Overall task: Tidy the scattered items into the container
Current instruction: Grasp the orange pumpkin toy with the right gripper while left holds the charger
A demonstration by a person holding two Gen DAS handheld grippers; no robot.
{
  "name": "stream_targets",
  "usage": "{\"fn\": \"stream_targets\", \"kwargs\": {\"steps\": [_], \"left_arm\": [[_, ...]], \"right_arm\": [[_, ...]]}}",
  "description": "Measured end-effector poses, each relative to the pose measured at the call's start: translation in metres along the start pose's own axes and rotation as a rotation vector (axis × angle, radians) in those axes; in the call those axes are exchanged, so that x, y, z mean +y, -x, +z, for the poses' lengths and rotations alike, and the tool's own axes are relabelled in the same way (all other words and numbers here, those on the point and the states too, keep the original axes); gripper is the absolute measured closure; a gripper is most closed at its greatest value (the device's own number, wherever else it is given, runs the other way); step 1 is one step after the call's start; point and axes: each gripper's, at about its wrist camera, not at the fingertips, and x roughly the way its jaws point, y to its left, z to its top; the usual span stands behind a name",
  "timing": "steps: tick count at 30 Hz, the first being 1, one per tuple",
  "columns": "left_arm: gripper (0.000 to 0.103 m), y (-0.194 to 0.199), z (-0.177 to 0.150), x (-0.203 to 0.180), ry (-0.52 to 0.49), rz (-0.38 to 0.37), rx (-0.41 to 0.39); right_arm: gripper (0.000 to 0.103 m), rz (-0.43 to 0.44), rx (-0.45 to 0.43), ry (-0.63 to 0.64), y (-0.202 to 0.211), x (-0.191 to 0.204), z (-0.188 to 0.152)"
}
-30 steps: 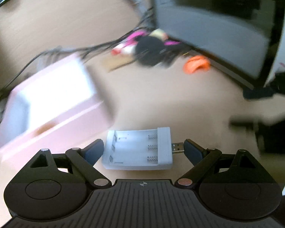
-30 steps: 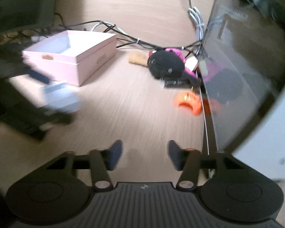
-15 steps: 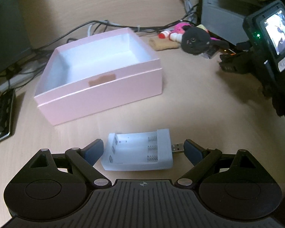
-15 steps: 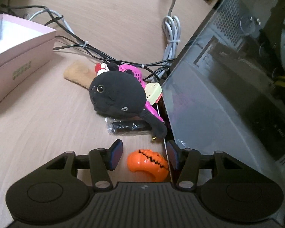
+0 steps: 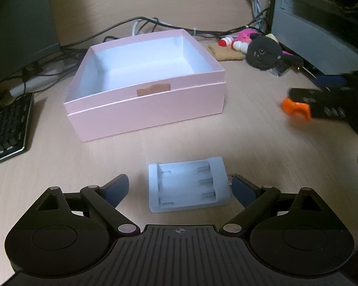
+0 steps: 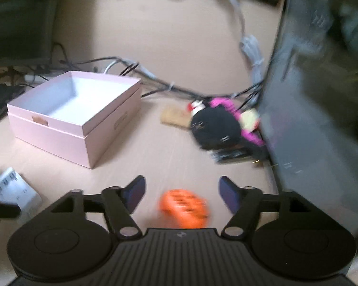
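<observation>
An open pink box (image 5: 145, 109) stands mid-desk with a bare white inside; it also shows in the right wrist view (image 6: 59, 138). A white battery charger (image 5: 188, 186) lies on the desk between the fingers of my left gripper (image 5: 181, 183). Its USB plug is against the right finger, and a gap shows at the left finger. The charger (image 6: 14, 188) also shows blurred at the left edge of the right wrist view. My right gripper (image 6: 182, 190) has its jaws opening. A blurred orange pumpkin toy (image 6: 183, 211) sits between them with room on both sides. In the left wrist view the pumpkin toy (image 5: 296, 108) lies at the right.
A black plush (image 6: 214, 126), a pink toy (image 6: 229, 104) and a tan pouch (image 6: 174, 116) lie beside a computer case (image 6: 310, 119). Cables (image 5: 155, 23) run behind the box. A keyboard (image 5: 4, 128) and a dark monitor (image 5: 16, 23) are at the left.
The charger no longer touches my left gripper's left finger and looks lower. My right gripper pulled back from the plush, and its jaws spread wider around the pumpkin toy.
</observation>
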Motion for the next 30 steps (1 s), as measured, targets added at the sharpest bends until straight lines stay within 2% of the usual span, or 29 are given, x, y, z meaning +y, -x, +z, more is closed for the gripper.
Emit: {"fn": "stream_targets", "kwargs": {"steps": [1, 6, 8, 12, 15, 16, 17, 22, 30], "left_arm": [[0.006, 0.001, 0.0, 0.001, 0.006, 0.0, 0.0], [0.006, 0.005, -0.004, 0.0, 0.012, 0.0, 0.004], [0.006, 0.007, -0.005, -0.001, 0.006, 0.001, 0.004], [0.006, 0.013, -0.01, -0.004, -0.008, 0.004, 0.004], [0.006, 0.015, -0.012, -0.005, -0.008, 0.008, 0.006], [0.006, 0.015, -0.013, -0.005, -0.007, 0.01, 0.008], [0.006, 0.015, -0.014, -0.005, -0.005, 0.014, 0.01], [0.005, 0.01, -0.012, -0.008, -0.014, 0.023, 0.004], [0.003, -0.012, 0.0, -0.019, -0.046, 0.016, 0.01]], "right_arm": [[0.021, -0.012, 0.0, -0.021, 0.002, -0.002, -0.003], [0.02, 0.036, 0.096, -0.174, -0.014, -0.013, -0.01], [0.02, 0.063, 0.094, -0.189, -0.019, -0.01, -0.011], [0.02, 0.065, 0.073, -0.168, -0.028, 0.0, -0.011], [0.032, 0.073, 0.097, -0.169, -0.036, 0.0, -0.01], [0.044, 0.081, 0.111, -0.171, -0.038, -0.001, -0.011], [0.051, 0.088, 0.125, -0.173, -0.038, -0.002, -0.011], [0.051, 0.083, 0.115, -0.158, -0.017, -0.004, -0.014], [0.051, 0.17, 0.127, -0.102, 0.035, 0.004, -0.018]]}}
